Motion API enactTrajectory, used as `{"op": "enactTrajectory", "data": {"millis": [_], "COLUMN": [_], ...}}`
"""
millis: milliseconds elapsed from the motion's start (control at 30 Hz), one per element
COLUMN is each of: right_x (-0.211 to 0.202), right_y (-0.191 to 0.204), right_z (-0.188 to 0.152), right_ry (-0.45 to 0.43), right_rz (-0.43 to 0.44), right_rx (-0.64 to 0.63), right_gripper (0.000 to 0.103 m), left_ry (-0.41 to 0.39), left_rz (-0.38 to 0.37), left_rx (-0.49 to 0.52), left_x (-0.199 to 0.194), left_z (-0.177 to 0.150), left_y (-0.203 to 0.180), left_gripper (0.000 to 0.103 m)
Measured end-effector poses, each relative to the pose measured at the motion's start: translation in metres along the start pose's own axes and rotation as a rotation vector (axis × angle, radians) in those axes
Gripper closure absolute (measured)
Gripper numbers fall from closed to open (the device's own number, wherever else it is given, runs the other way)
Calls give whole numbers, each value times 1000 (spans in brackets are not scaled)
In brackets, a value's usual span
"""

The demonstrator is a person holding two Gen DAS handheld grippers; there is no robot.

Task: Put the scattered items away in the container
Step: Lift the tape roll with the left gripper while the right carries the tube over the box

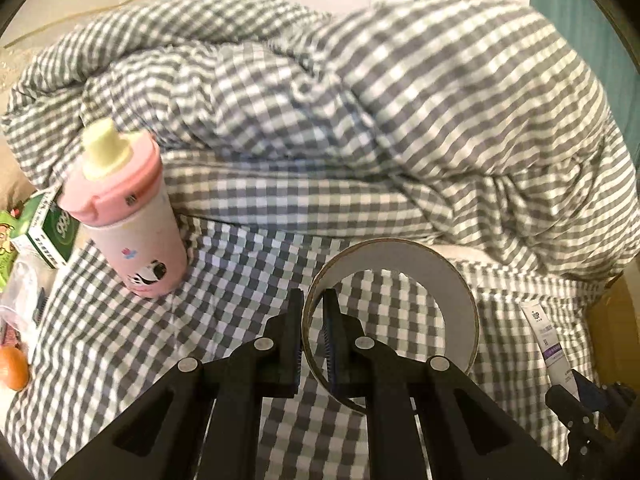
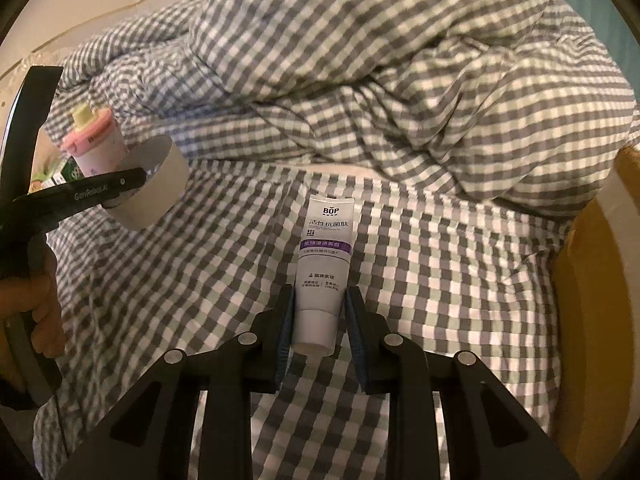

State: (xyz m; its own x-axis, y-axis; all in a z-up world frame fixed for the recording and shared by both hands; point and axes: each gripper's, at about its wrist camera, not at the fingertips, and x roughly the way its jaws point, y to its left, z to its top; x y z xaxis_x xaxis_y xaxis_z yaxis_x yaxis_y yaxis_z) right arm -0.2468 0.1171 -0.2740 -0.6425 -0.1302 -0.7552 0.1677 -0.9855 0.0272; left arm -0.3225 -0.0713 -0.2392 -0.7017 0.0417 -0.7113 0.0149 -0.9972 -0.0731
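My left gripper is shut on the wall of a white tape roll and holds it above the checked bedsheet; the roll also shows in the right wrist view. My right gripper is shut on the cap end of a white and purple tube, lifted slightly over the sheet; the tube also shows in the left wrist view. A pink bottle with a pale yellow spout stands upright at the left. A yellow-brown cardboard container sits at the right edge.
A crumpled grey-white checked duvet fills the back. At the far left lie a green box, a clear plastic bag and an orange round object.
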Motion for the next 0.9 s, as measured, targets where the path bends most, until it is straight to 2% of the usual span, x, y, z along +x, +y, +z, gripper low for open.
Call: {"op": "enactTrajectory", "data": {"millis": [200, 600, 900], "right_x": [-39, -145, -215], "right_y": [0, 0, -4], "right_z": [7, 21, 20], "right_ry": [-55, -207, -304], "right_rz": [-2, -22, -41], "right_rx": [-1, -1, 3], "right_gripper": [78, 78, 78], "left_ry": [-51, -198, -294], "left_rz": [-12, -18, -48], "left_rx": [1, 57, 57], "left_x": [-38, -150, -228], "left_z": [3, 8, 6], "left_y": [-7, -29, -40], "left_gripper": [94, 94, 94]}}
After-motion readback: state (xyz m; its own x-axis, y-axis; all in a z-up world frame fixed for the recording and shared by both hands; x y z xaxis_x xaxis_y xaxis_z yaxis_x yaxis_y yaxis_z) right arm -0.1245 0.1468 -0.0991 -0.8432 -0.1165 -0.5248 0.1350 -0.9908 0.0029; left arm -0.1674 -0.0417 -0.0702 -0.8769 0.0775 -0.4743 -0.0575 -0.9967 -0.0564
